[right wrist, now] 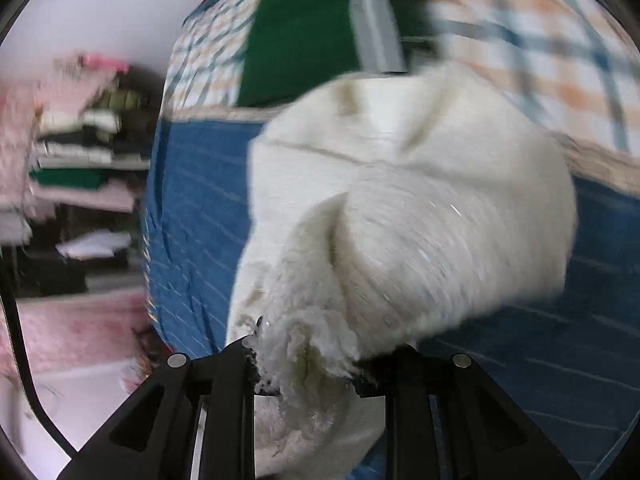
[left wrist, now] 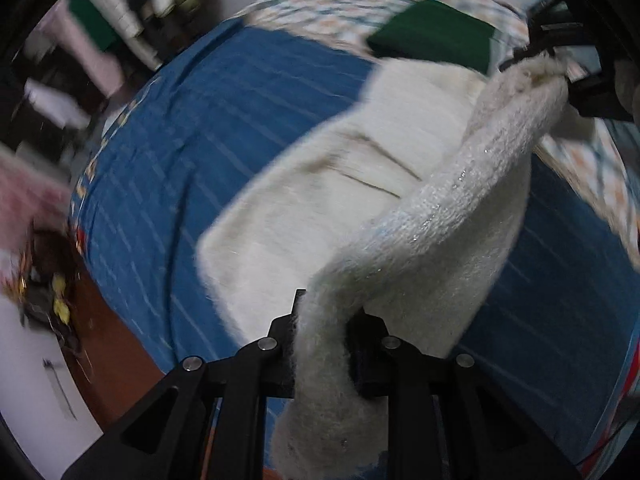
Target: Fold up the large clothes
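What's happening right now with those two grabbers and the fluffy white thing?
Left tool shut on white fuzzy sweater. Right tool shut on it too. Edge lifted over blue bedspread. Folded green garment beyond, not blocking.

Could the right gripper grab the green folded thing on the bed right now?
Probably not yet. The right gripper is shut on the fluffy white garment, so its jaws are full. The green folded cloth lies further back on the bed, past the white garment, which bulges between them.

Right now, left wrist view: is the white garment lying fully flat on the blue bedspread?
No: one edge of the white garment is lifted off the blue bedspread, pinched in the left gripper.
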A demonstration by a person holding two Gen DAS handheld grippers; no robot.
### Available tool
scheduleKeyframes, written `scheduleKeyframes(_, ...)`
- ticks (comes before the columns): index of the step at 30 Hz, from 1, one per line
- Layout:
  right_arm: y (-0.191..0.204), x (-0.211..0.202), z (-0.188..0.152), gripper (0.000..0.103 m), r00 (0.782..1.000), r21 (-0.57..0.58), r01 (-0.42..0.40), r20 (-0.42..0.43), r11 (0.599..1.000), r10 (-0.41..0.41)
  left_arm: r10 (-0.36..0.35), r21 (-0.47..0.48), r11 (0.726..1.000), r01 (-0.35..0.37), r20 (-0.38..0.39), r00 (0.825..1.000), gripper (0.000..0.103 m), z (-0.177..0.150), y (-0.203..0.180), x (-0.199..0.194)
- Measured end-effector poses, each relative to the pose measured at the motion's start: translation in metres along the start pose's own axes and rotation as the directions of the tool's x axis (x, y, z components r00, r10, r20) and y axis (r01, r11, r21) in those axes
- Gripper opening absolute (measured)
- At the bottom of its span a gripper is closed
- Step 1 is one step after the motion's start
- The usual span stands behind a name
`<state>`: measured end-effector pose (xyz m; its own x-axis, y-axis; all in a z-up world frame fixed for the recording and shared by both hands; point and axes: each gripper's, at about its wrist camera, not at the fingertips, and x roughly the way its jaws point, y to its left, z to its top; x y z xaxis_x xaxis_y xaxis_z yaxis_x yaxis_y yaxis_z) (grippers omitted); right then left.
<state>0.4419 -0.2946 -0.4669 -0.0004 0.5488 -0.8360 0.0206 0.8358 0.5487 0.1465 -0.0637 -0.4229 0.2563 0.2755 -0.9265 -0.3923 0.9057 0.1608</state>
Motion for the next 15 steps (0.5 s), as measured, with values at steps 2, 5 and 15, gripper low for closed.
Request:
scheduleKeyframes(2,0.052,0.029,0.011,0.024,0.998,-0.042,0.051,-0.025,0.998,-0.052,0.010,-0.053,0.999,-0.011,-0.014,1.000,0.019,0.013,0.032,0.019)
scheduleKeyframes(5,0.096,0.075,0.019,0.024,0.992,-0.067,0.108,-0.062,0.992,-0.112,-0.004,-0.137,0.991,-0.003,-0.046,0.999,0.022,0.029,0.074,0.058)
scheduleKeyframes(15,0.124,0.183,0.058,0.070,0.982,-0.138,-0.122,-0.163,0.983,0.099,-0.069,-0.281,0.959,0.031,-0.123,0.990,0.072,0.026,0.132,0.139)
